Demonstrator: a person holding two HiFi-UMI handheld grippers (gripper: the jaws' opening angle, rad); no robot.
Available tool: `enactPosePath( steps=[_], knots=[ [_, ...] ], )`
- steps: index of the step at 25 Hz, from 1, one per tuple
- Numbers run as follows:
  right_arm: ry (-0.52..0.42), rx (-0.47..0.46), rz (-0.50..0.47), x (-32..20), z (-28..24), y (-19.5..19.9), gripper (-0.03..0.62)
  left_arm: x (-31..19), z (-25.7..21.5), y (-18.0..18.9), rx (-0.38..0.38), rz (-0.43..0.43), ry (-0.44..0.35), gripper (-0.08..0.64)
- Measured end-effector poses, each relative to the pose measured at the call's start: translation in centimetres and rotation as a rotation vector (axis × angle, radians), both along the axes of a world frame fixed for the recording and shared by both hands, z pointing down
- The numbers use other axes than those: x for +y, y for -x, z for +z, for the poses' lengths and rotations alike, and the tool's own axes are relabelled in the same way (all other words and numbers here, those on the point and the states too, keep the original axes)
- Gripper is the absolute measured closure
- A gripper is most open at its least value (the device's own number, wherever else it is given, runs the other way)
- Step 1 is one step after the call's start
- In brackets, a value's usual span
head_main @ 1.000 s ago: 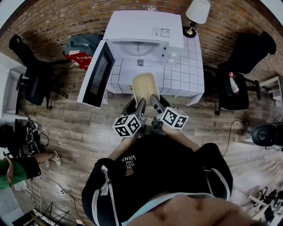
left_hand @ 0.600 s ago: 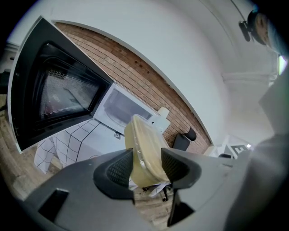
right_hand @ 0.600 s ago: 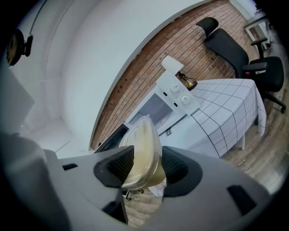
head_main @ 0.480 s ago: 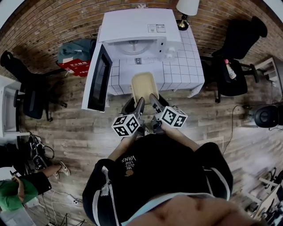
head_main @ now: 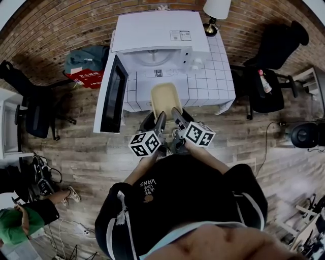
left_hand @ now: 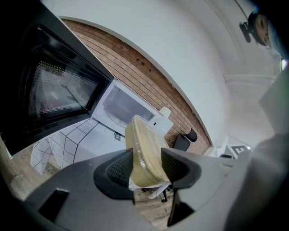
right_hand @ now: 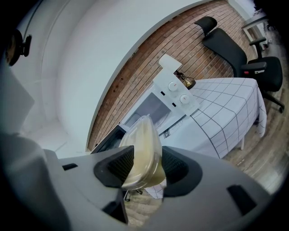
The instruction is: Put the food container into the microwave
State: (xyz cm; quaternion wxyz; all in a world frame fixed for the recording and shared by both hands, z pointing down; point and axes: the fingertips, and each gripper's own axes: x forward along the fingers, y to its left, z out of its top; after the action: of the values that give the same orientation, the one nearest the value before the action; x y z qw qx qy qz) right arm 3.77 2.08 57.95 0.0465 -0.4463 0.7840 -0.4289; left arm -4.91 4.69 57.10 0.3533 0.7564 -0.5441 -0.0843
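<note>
- As the microwave [head_main: 160,35] stands at the back of the desk [head_main: 213,76] with its door [head_main: 112,96] swung wide over the left edge, I find the cavity open and facing me.
- Left gripper [left_hand: 146,164]: jaws closed onto the near end of the food container [head_main: 166,99], one pad pressing each face. Nothing else is in them.
- Food container: held in the air between both my tongs, over the middle of the desk's front edge. It is before the cavity mouth and not yet inside.
- Right gripper [right_hand: 146,164]: jaws likewise closed firmly on the same near end, just beside the left pair.
- Change noted: against a second ago, desk and microwave sit more squarely ahead of me in the head view. Over the last half second almost nothing has moved. The container has hardly shifted against the front edge, and my hold is as it was.
- Finding: I judge the approach lined up. The forward carry into the cavity remains to be done.
- Writing, left to right:
  - The red bag [head_main: 89,78] on the floor off the left edge bears white characters, not legible.
  - My shirt print [head_main: 148,189] reads "VANS", upside down.
  - The strip [head_main: 161,72] below the cavity and the label [head_main: 182,35] on the microwave's top are too small to read.
- A lamp [head_main: 216,10] stands at the back right corner, unmarked.
</note>
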Motion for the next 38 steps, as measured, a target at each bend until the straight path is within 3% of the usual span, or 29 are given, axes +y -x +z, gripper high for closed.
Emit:
enactPosePath(
  steps=[38],
  knots=[
    [0.049, -0.021, -0.205, -14.0, 1.5, 0.1, 0.417, -12.7, 1.2, -0.7, -0.010, -0.186, 0.042, 0.360]
  ],
)
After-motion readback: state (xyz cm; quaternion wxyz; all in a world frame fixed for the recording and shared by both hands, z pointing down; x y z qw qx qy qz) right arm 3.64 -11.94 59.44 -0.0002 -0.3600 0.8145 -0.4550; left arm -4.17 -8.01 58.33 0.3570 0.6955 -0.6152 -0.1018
